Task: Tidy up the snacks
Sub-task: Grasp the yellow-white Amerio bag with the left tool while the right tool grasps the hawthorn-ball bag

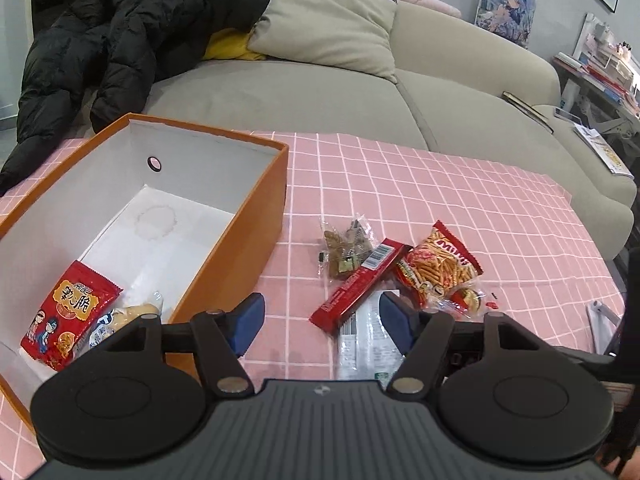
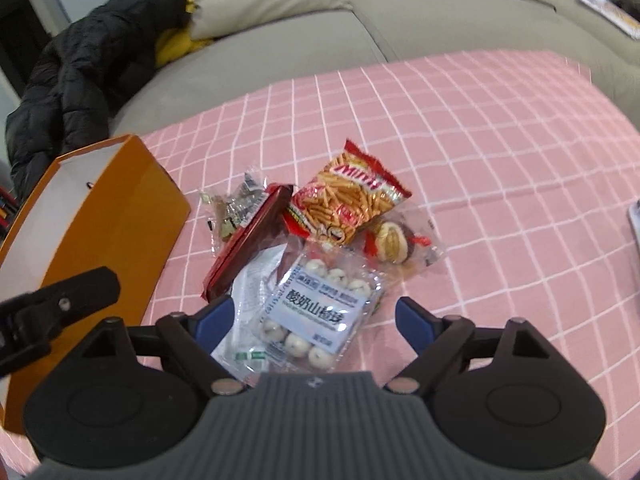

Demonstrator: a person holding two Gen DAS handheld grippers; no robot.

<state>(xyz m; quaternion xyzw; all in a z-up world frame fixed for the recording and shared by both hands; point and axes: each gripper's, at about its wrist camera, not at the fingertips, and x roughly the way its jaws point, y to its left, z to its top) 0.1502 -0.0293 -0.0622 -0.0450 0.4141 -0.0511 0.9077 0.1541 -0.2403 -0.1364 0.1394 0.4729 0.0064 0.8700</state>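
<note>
An orange box [image 1: 224,256] with a white inside stands on the left and holds a red snack packet [image 1: 70,320] and a pale wrapped snack [image 1: 128,316]. To its right lies a heap of snacks: a long red bar [image 1: 356,284], a Mimi sticks packet [image 1: 440,264], a clear packet of brown pieces [image 1: 346,246] and a white packet [image 1: 366,340]. My left gripper [image 1: 322,320] is open over the bar's near end. My right gripper [image 2: 314,320] is open around a clear packet of white balls [image 2: 320,312], its pads apart from the packet. A wrapped bun [image 2: 394,244] lies behind.
The pink checked cloth [image 2: 500,160] covers the table, with bare cloth to the right of the heap. Behind it stands a grey sofa [image 1: 320,92] with a black jacket [image 1: 120,40] and a beige pillow [image 1: 328,24]. Shelves with clutter [image 1: 600,64] stand far right.
</note>
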